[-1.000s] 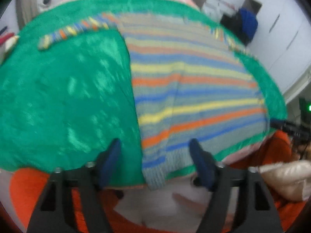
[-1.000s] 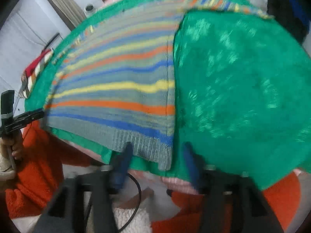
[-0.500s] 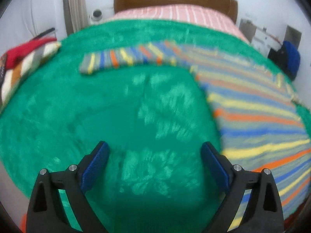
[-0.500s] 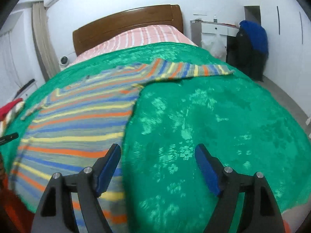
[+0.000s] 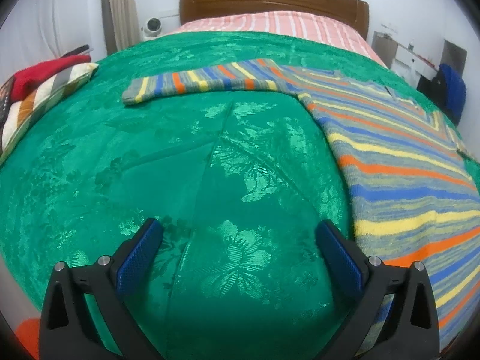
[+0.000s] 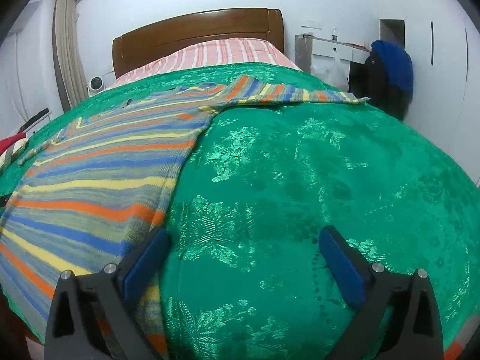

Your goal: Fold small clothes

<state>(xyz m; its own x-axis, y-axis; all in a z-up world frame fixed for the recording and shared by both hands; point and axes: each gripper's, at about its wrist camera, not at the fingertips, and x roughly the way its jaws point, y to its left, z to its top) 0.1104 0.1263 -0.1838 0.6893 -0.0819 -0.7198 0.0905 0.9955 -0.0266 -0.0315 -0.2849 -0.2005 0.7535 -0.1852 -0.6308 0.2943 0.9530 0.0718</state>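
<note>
The left gripper, a black frame with blue textured pads, hangs above bare green floral-patterned bedspread, its jaws opening to a wide gap with nothing between them. The right gripper, of the same make, also has its jaws opening wide with only bedspread in the gap; its left blue pad sits at the edge of the striped knitted sweater, and whether it touches the knit I cannot tell.

The sweater, grey with orange, blue and yellow stripes, lies flat on the bedspread between the two grippers: to the right in the left wrist view, to the left in the right wrist view. Further off, one sleeve stretches flat across the bedspread toward the left in the left wrist view, and the other sleeve reaches toward the right in the right wrist view.

At the left edge of the bed lies a folded pile of red and striped fabric. Beyond the green cover lies a pink-and-white striped sheet, then a brown wooden headboard against the white wall. A small white round camera-like device sits left of the headboard, beside a pale curtain. At the right, a blue and black garment hangs near a white cabinet.
</note>
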